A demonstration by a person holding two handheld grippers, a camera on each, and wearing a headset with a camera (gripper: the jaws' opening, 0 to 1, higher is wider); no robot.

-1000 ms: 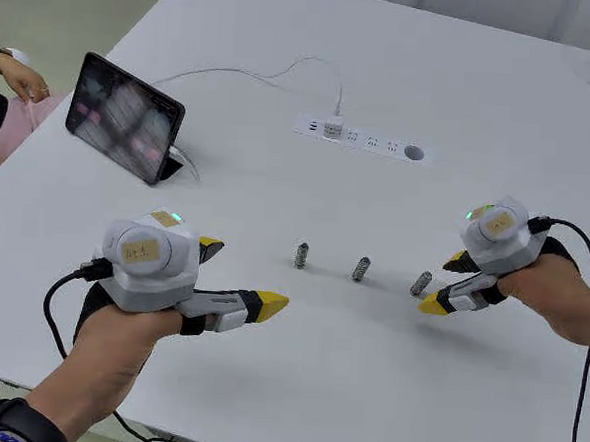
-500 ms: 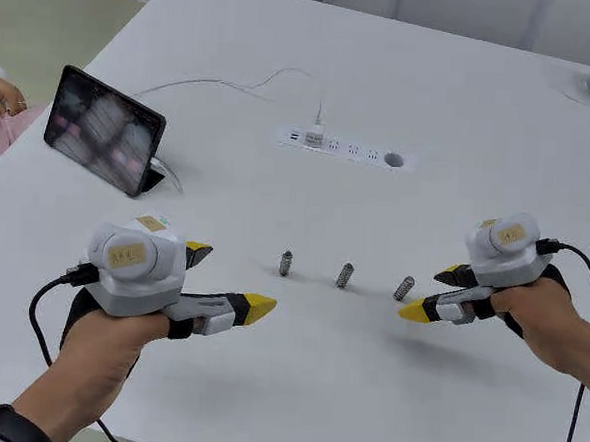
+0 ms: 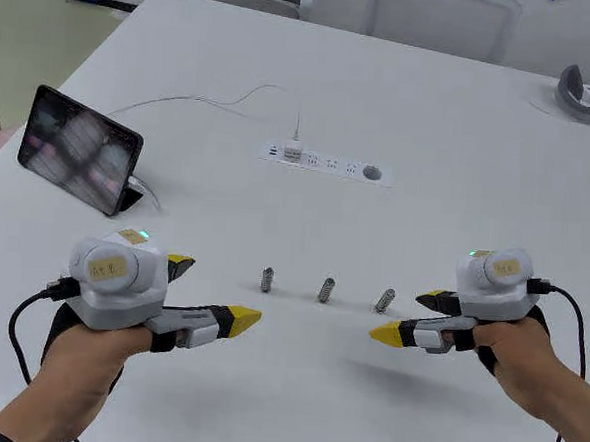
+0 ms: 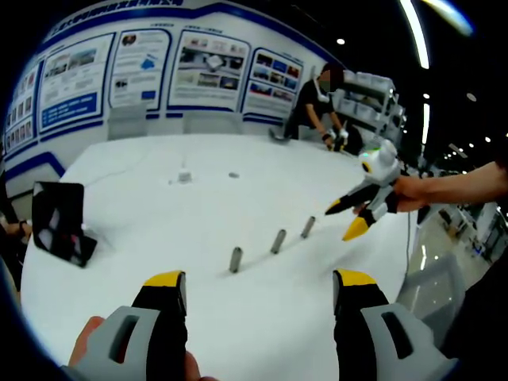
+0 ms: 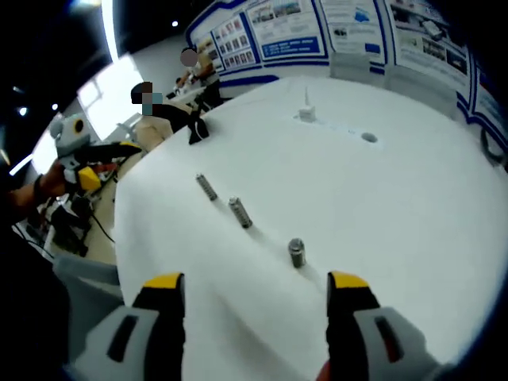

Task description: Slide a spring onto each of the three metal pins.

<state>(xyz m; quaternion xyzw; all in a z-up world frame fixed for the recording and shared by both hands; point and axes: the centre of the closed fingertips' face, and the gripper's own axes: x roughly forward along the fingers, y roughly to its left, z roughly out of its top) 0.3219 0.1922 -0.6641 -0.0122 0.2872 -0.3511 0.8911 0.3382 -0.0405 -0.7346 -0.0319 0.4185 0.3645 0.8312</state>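
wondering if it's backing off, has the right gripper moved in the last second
Yes: the right gripper has drawn back slightly from the rightmost spring, toward the person.

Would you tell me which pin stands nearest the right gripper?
The pin at the row's right end in the head view, just beside the right gripper; the other two stand farther left.

Head view: from above, looking down on the row of three springs [image 3: 326,289] from its near side. Left and right gripper views: low and close, facing that shared row from opposite ends.
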